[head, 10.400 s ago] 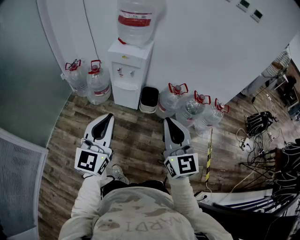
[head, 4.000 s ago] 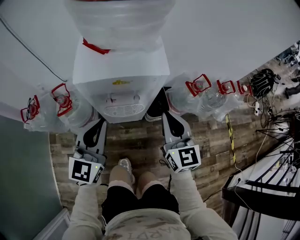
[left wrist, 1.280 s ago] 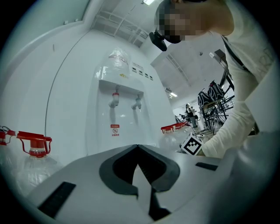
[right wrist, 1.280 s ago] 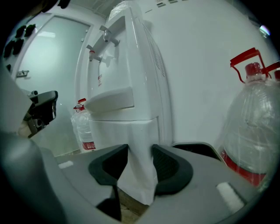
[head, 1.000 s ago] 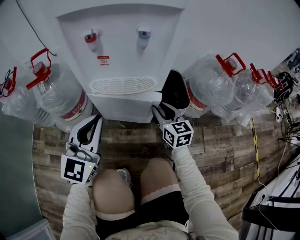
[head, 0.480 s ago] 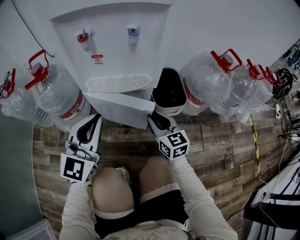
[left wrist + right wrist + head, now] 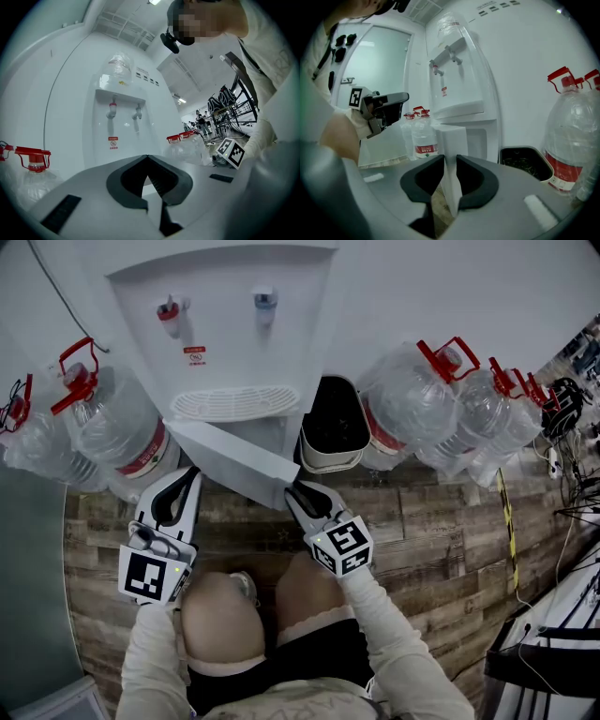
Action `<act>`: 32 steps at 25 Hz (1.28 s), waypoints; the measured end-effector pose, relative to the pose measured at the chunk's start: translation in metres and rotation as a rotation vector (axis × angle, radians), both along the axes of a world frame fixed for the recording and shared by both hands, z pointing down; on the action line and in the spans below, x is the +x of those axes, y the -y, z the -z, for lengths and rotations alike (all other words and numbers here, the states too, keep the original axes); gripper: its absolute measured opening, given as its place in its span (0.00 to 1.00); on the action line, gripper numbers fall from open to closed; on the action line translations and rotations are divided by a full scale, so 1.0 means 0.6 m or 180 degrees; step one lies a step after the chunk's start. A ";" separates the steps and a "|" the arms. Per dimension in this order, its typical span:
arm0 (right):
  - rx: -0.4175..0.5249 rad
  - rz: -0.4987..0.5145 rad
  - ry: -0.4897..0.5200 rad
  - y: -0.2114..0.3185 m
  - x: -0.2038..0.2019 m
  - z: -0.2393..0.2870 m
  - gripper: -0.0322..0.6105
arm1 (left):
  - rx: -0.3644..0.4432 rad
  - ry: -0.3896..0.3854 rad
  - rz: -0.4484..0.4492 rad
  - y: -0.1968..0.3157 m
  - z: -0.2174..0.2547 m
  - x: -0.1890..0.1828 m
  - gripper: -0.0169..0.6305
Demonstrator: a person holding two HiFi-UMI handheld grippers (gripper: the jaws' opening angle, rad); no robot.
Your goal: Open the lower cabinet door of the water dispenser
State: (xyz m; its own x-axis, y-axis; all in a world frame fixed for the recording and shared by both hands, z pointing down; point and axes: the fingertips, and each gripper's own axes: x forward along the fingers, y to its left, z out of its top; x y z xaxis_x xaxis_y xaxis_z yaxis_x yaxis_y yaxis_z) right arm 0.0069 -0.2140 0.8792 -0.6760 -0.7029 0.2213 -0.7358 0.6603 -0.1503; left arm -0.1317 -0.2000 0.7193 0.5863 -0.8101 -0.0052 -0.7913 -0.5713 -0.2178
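The lower cabinet door (image 7: 234, 460) stood part-way open at the foot of the water dispenser (image 7: 225, 343). It stood upright on its long axis, and its free edge swung out toward you. Your right tongs (image 7: 291, 495) had just been closing and gripped that edge, the white panel filling the gap between the pads. Your right forearm reached forward over your knee, angled toward the door, with the marker cube (image 7: 339, 545) facing up. Your left tongs (image 7: 192, 474) hung level beside the dispenser's base with their tips together, holding nothing. A small red sticker (image 7: 195, 352) sat under the red tap (image 7: 169, 310), its print too small to read.
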 end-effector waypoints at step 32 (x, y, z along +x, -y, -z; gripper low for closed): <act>0.0794 -0.0334 -0.0049 0.006 0.027 0.169 0.06 | 0.0065 -0.0096 -0.0112 0.015 0.015 0.010 0.03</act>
State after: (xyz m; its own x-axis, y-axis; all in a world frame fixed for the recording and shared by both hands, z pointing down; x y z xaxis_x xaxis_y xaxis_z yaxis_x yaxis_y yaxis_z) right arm 0.0231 -0.2173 0.7777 -0.5944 -0.8030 0.0421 -0.8031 0.5955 0.0192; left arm -0.1259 -0.2089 0.7104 0.6138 -0.7885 -0.0395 -0.7771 -0.5947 -0.2059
